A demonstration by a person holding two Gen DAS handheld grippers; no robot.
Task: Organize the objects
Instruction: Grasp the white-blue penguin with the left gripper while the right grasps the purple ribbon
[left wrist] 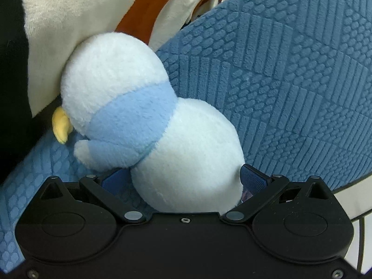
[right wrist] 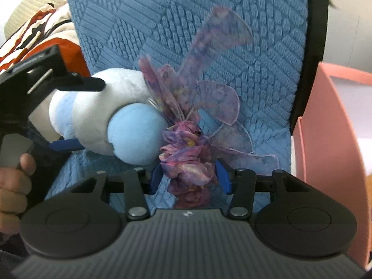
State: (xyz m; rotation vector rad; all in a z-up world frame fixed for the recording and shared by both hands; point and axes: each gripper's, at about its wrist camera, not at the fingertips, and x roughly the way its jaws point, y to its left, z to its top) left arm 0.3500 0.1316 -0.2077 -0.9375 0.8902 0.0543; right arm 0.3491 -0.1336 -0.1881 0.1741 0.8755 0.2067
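A white and light-blue plush bird [left wrist: 148,121] with a yellow beak fills the left wrist view. My left gripper [left wrist: 183,179] is shut on its round white body, one blue pad [left wrist: 252,177] showing on the right. The bird's head rests against a cream and orange plush [left wrist: 93,11]. In the right wrist view my right gripper [right wrist: 189,177] is shut on a purple-pink fabric flower bundle [right wrist: 188,160] with sheer petals spreading upward. The plush bird [right wrist: 111,121] and the left gripper [right wrist: 67,114] holding it sit just to its left, touching the flowers.
A blue textured cushion [left wrist: 279,69] lies under and behind both objects; it also shows in the right wrist view [right wrist: 162,23]. A pink open box [right wrist: 332,139] stands at the right. A striped orange-white plush [right wrist: 41,39] lies at the far left. A hand [right wrist: 14,181] holds the left gripper.
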